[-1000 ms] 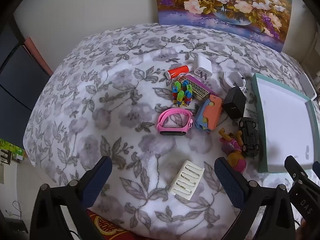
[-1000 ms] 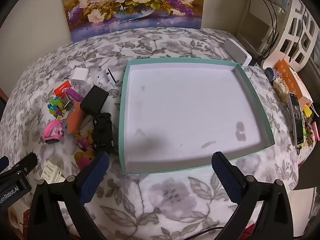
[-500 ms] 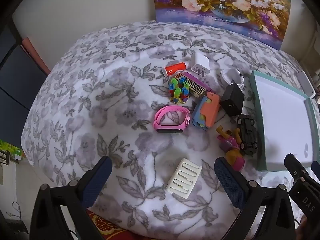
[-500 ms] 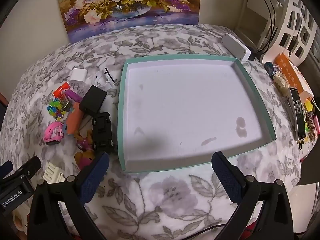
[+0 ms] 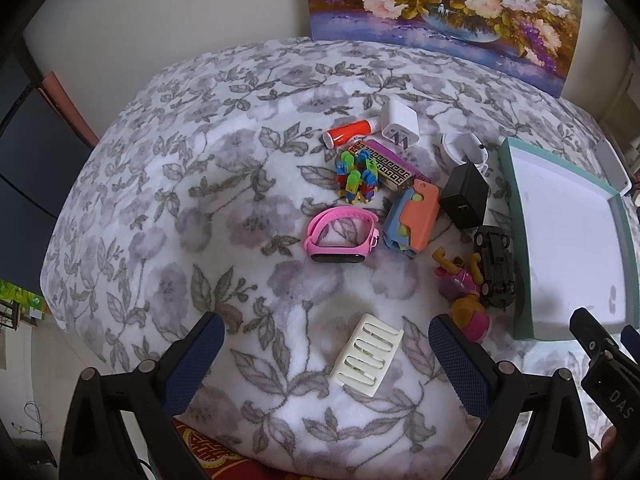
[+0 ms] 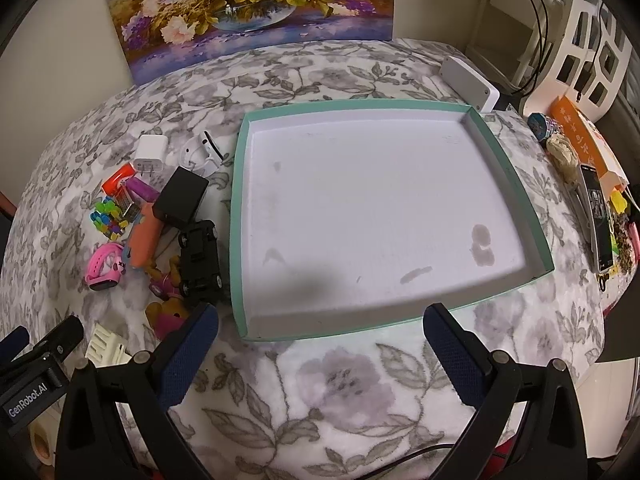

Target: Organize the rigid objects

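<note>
Left wrist view. The left gripper (image 5: 326, 344) hovers above the near edge of the bed with the grey floral blanket (image 5: 168, 184), jaws wide, holding nothing. Between its blue-padded fingers (image 5: 196, 354) lies a cream slotted plastic rack (image 5: 366, 354), flat on the blanket. Beyond it, toward the middle of the bed: a pink wristwatch with a dark face (image 5: 340, 236), an orange-and-blue plastic toy (image 5: 412, 220), a cluster of small multicoloured plastic pieces (image 5: 356, 182), a black cube charger (image 5: 464, 198), a black toy car (image 5: 494, 266) and a pink-and-yellow toy figure (image 5: 464, 296). The car sits just beside the left wall of the shallow teal-rimmed white tray (image 5: 520, 248).

Right wrist view. The right gripper (image 6: 320, 344) hangs over the near edge of the tray (image 6: 236, 240), jaws wide, empty. The tray floor is bare apart from some stains. All items to be sorted remain on the blanket left of the tray; nothing is sorted yet.

Risks (judgement). The blanket is soft, so a finger pressing down beside the thin rack may sink and push it instead of gripping. The toys lie touching; taking one could drag a neighbour. Both grippers work close together near the tray's left corner and could collide.
</note>
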`<state>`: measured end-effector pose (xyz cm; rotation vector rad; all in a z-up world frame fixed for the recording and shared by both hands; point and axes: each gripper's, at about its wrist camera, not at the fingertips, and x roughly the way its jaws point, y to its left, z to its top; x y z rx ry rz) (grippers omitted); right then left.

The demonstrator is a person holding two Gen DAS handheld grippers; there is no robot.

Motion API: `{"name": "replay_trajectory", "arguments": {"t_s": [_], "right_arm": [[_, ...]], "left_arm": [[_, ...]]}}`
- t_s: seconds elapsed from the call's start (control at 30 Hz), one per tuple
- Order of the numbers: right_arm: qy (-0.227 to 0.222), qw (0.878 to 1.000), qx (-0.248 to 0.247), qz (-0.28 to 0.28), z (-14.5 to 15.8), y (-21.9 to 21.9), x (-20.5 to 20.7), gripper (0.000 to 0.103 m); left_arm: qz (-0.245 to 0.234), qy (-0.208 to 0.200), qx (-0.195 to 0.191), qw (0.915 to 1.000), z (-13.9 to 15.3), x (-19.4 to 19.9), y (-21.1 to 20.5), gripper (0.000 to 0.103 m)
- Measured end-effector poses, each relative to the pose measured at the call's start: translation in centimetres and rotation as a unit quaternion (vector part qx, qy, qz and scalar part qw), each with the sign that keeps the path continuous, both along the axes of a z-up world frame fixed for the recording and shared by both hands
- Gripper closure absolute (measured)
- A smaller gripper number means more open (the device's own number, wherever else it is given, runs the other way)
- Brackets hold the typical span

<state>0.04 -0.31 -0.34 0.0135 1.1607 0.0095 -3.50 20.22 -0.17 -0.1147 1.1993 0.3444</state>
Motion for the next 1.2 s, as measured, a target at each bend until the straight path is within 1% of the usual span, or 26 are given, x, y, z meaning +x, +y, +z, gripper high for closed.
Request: {"name": "replay_trajectory", "arguments": {"t_s": [0.23,0.27,1.2], "right_arm": [[-0.001,1.000,0.000,0.000,0.09,0.00,0.01,0.001],[-0.001,1.000,0.000,0.000,0.10,-0.03,0.04,0.001],[0.006,1.000,0.006,-0.005,-0.16,-0.32,0.05,0.001]], "left_arm": [[0.000,0.002,0.000,1.0000,-0.34,-0.43,-0.45,0.000],[-0.001,0.004,-0.002,1.0000,-0.15,0.04,0.01,0.000],[-0.005,0.008,-0.007,0.9999,-0.35,0.05,-0.14,0.000]]}}
